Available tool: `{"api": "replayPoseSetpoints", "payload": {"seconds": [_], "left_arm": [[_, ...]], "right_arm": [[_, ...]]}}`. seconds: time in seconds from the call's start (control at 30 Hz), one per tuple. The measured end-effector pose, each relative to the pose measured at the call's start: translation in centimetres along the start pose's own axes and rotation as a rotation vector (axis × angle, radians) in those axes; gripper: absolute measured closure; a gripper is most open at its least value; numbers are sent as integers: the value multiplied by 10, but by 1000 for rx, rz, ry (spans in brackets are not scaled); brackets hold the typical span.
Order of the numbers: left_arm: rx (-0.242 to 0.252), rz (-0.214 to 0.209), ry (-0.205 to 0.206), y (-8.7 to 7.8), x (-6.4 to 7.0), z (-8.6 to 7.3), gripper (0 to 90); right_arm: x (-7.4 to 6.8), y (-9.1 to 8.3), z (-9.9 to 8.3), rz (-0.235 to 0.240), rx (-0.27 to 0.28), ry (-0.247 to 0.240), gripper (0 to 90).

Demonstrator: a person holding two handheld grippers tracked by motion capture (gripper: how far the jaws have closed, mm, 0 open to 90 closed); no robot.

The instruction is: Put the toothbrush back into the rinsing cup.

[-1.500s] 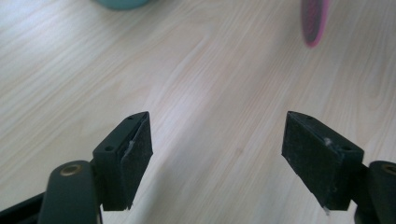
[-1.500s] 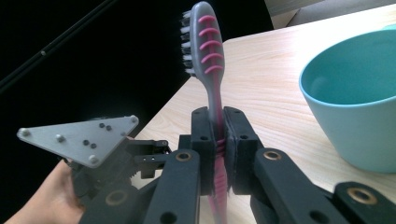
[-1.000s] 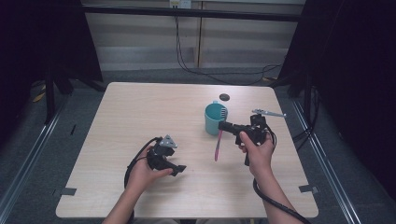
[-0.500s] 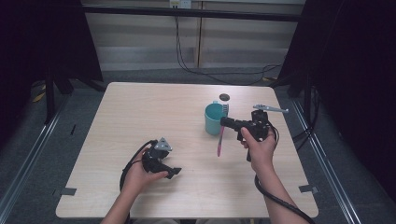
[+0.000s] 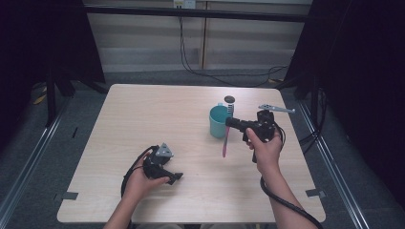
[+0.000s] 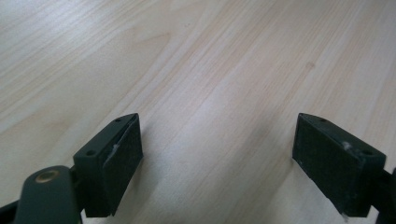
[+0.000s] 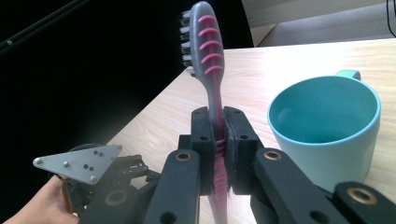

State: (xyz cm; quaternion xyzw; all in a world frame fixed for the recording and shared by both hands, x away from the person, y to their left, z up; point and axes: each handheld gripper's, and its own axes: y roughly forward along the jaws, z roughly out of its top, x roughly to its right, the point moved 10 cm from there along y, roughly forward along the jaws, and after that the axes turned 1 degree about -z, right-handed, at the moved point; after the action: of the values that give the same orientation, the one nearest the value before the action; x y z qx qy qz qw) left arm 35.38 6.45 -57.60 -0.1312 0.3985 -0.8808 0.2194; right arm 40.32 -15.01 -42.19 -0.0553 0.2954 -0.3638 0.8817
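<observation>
Beside the teal cup, the right gripper pinches the pink toothbrush at mid-handle, bristles up, so tilting it upright directly over the cup's mouth before lowering should prevent clipping the rim, while the left gripper rests spread and empty.

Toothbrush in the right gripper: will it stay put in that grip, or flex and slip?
The toothbrush probably stays rigid: it stands straight above the right gripper. Its ribbed pink handle likely resists slipping. The long part hanging free might let it pivot if bumped against the cup.
</observation>
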Motion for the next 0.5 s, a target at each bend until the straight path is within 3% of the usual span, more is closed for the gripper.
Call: {"api": "replayPoseSetpoints", "payload": {"seconds": [0.5], "left_arm": [[47,7,17,5,-1,-2,43]], "right_arm": [[-3,-2,17,-14,22,-31,835]]}}
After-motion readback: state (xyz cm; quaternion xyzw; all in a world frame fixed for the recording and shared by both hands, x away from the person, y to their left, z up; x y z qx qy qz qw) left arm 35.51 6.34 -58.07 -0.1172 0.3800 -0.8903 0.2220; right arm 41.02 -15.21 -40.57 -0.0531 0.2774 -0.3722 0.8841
